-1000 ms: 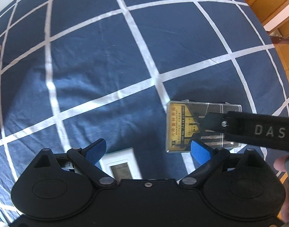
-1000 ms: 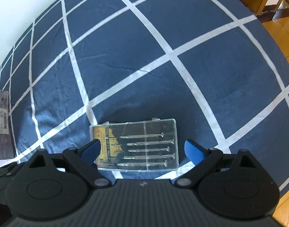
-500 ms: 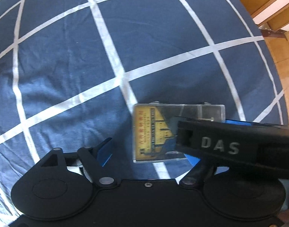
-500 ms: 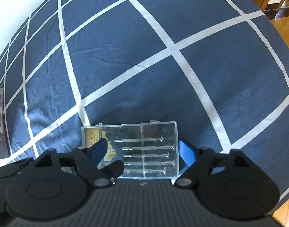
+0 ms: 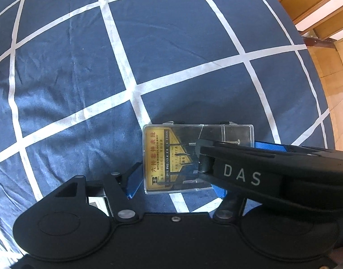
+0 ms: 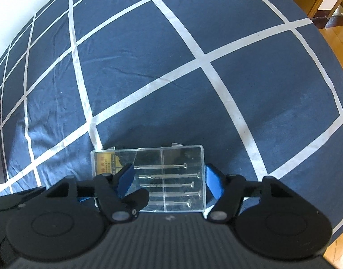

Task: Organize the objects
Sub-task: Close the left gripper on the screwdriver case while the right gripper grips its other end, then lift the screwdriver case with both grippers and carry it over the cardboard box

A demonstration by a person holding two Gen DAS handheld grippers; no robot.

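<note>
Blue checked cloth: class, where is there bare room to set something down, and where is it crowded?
Free: the blue checked cloth beyond the clear screwdriver case, out to the wooden floor. Crowded: around the case, with the left hand-held gripper and right hand-held gripper closed on it.

One clear case holding five small screwdrivers, gripped by two tongs.

The right gripper covers the right part of the clear screwdriver case; left of it, a white item shows only an unidentifiable sliver.
</note>
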